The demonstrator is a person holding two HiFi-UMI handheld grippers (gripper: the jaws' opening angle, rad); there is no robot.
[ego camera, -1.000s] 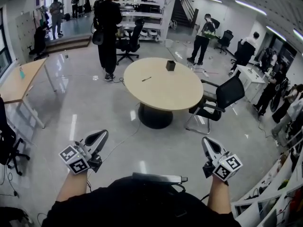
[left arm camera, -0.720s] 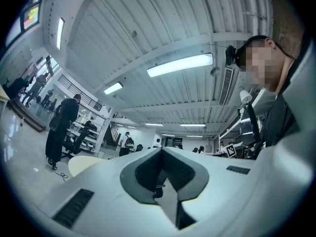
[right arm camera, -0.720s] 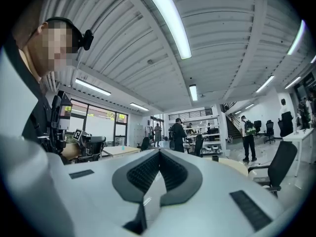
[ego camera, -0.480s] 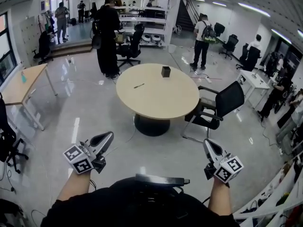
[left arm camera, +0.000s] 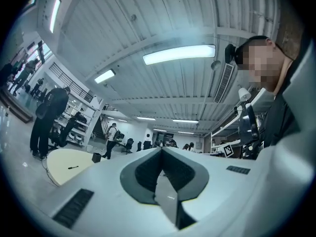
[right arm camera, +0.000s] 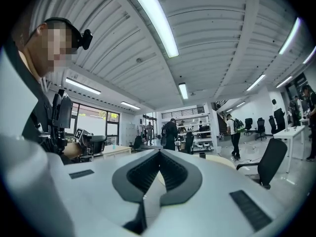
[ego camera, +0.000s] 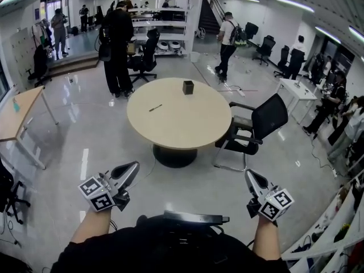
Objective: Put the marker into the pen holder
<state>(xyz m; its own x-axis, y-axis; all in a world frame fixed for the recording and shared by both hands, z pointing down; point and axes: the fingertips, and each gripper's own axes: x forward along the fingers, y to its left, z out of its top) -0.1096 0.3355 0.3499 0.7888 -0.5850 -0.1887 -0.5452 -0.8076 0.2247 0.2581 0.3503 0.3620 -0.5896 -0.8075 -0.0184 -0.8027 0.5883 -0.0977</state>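
A dark marker point(ego camera: 155, 107) lies on the left part of a round beige table point(ego camera: 187, 127) some way ahead. A small black pen holder point(ego camera: 188, 87) stands near the table's far edge. My left gripper point(ego camera: 134, 168) is low at the left, shut and empty, well short of the table. My right gripper point(ego camera: 251, 177) is low at the right, also shut with nothing in it. In the left gripper view the table point(left arm camera: 61, 163), marker point(left arm camera: 73, 167) and pen holder point(left arm camera: 96, 157) show small at the left.
A black office chair point(ego camera: 256, 128) stands at the table's right side. A wooden desk point(ego camera: 17, 115) is at the far left. Several people stand around the room, one in black point(ego camera: 118, 41) beyond the table. A cable lies on the glossy floor point(ego camera: 85, 152).
The view has moved forward: the table has come nearer and shifted left in the head view. Both grippers keep their place low in the frame, still shut.
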